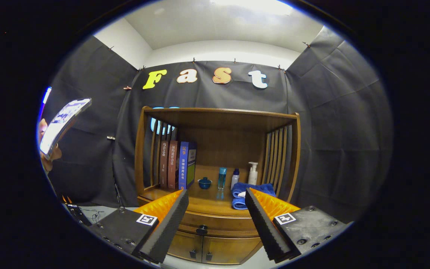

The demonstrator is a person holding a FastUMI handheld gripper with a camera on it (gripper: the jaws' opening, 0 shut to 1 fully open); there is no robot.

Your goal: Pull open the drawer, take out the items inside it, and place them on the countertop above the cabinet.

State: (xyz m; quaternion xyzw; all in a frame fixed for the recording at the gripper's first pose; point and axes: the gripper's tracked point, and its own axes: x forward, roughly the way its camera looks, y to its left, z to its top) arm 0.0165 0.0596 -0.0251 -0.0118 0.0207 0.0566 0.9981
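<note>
**Drawer still closed, gripper spread and waiting in front of the cabinet**

Nothing of the task looks done yet. The gripper (pixel 217 220) hangs in front of a wooden cabinet (pixel 218 149), its two fingers spread wide and holding nothing. Between the fingers, a little below the countertop, sits the drawer (pixel 215 220), shut flush, with a small dark knob (pixel 201 229) at its middle. Below it are two closed cabinet doors (pixel 209 248). Everything remains: pulling the drawer open, lifting out its contents, which are hidden for now, and setting them on top.

From left to right: a hand (pixel 47 153) holds up a phone (pixel 62 125) at the far side, well apart from the cabinet. On the countertop (pixel 207 203), under a shelf hood, stand three upright books (pixel 177 164), then a small blue lidded bowl (pixel 204 182), a slim blue bottle (pixel 222 178), a small white bottle with a dark cap (pixel 235 178), and a white pump bottle (pixel 252 173). Folded blue towels (pixel 250 194) lie in front of the bottles, near the countertop's front edge.

These things crowd the back and right of the countertop; the bare front left part seems the easiest landing spot.
</note>
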